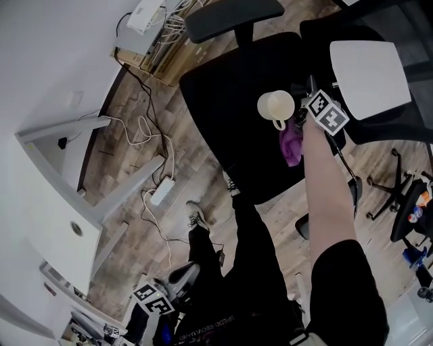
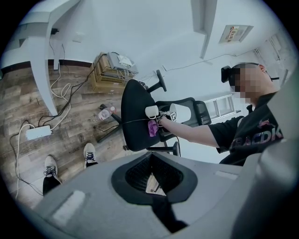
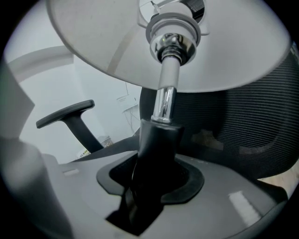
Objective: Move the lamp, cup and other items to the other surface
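Note:
A white cup [image 1: 276,106] lies on the black chair seat [image 1: 223,94], with a purple item [image 1: 291,145] just in front of it. My right gripper [image 1: 314,110] reaches over the seat's right side and is shut on the black stem of the lamp [image 3: 154,140]. The lamp's white shade [image 1: 369,74] spreads above the jaws in the right gripper view. My left gripper [image 1: 154,301] hangs low near the person's legs, far from the chair; its jaws [image 2: 154,183] are together with nothing between them. From there the cup [image 2: 152,111], purple item [image 2: 152,128] and shade [image 2: 183,112] show small.
A white desk [image 1: 54,203] stands at the left, with a power strip [image 1: 162,191] and cables on the wood floor beneath it. A box of gear [image 1: 145,17] sits by the wall. Another chair's wheeled base [image 1: 406,196] is at the right. A bottle [image 2: 104,113] lies on the floor.

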Demonstrator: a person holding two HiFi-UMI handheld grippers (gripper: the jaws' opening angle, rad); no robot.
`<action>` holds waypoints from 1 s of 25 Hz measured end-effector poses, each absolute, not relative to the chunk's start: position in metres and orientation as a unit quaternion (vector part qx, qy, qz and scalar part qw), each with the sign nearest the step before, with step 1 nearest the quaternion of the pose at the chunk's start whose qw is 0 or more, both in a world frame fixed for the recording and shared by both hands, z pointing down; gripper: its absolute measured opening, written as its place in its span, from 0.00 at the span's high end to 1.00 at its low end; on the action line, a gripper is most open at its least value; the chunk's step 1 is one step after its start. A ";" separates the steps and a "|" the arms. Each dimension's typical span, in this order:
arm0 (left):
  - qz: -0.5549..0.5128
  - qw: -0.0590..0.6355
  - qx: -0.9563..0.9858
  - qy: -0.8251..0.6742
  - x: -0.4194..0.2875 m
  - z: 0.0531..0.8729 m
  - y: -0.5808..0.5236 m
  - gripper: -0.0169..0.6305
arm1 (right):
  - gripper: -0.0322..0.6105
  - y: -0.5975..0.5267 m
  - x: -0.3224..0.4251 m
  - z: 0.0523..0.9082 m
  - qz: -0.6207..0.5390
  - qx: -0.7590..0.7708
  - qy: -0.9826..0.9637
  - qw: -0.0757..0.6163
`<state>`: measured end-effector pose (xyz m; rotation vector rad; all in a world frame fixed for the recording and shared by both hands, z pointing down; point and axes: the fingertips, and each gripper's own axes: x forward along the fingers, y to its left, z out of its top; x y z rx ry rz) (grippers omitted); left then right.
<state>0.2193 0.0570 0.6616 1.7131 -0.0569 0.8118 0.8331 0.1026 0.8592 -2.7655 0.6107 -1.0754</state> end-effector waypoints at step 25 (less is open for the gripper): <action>0.204 0.542 0.815 -0.033 0.259 0.587 0.020 0.98 | 0.95 0.129 0.726 0.748 -0.412 -0.871 0.264 0.025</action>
